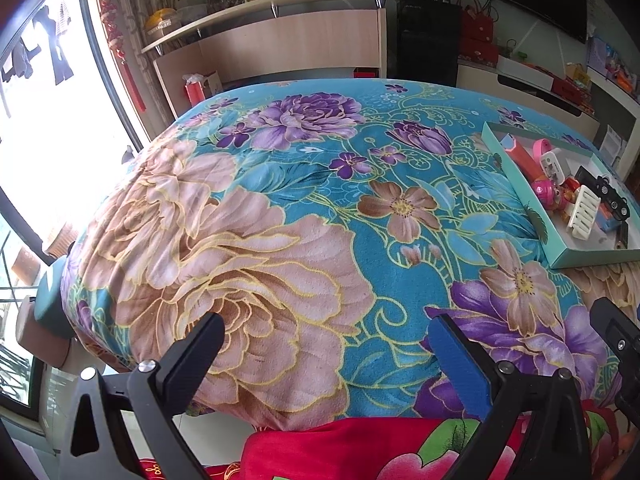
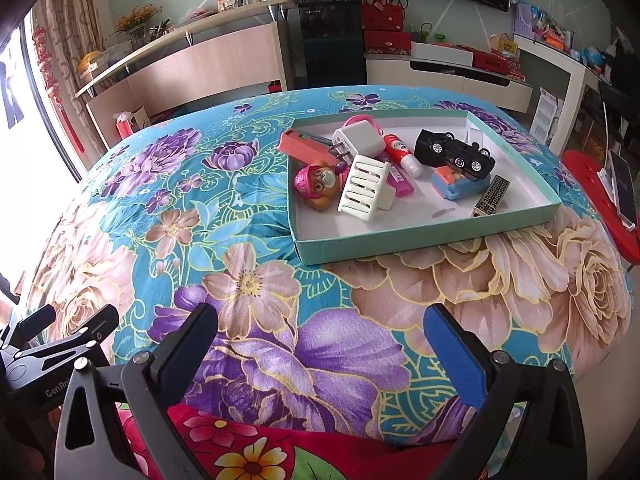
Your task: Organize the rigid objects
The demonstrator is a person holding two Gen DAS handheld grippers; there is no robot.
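Observation:
A shallow teal box (image 2: 400, 240) (image 1: 516, 196) lies on the floral blanket and holds several small items: a pink pup figure (image 2: 316, 184), a white slotted rack (image 2: 365, 192), a white plug (image 2: 360, 140), a red-and-white tube (image 2: 402, 150), an overturned black toy car (image 2: 454, 152), a blue toy (image 2: 460, 184) and a patterned bar (image 2: 490, 200). My right gripper (image 2: 320, 326) is open and empty, well short of the box. My left gripper (image 1: 330, 330) is open and empty too, over bare blanket left of the box.
The blanket-covered surface (image 1: 280, 200) falls away at its rounded edges. A red stool (image 2: 592, 184) with a phone on a stand sits at the right. A counter (image 2: 180, 48) and cabinets line the far wall; a bright window is at the left.

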